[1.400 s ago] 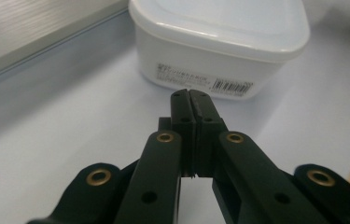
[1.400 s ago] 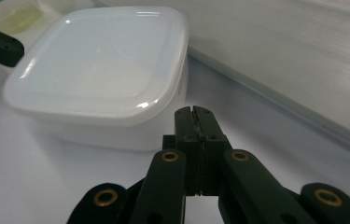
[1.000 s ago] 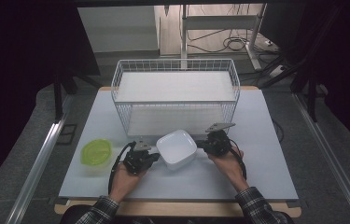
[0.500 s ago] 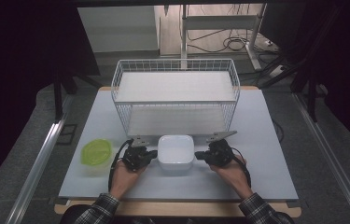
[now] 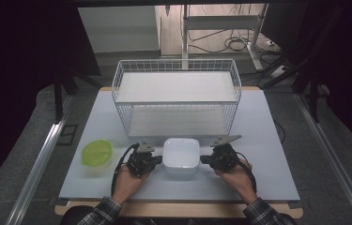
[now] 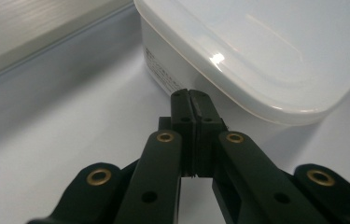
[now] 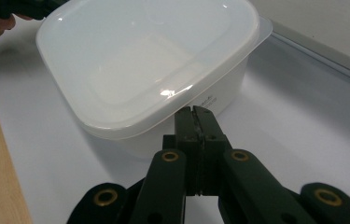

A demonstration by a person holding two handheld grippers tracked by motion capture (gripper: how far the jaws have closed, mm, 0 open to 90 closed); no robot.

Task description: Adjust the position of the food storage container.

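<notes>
Plastic box [image 5: 181, 153] with its lid on, near the table's [image 5: 267, 140] front edge, looks light, stiff and slick, flanked by left gripper [image 5: 154, 161] and right gripper [image 5: 206, 160], jaws closed empty; grip under the rim.

The white, square, round-cornered plastic container [image 5: 181, 153] with its translucent lid on stood upright and squared to the table edge, on the pale tabletop just in front of the wire basket.
</notes>
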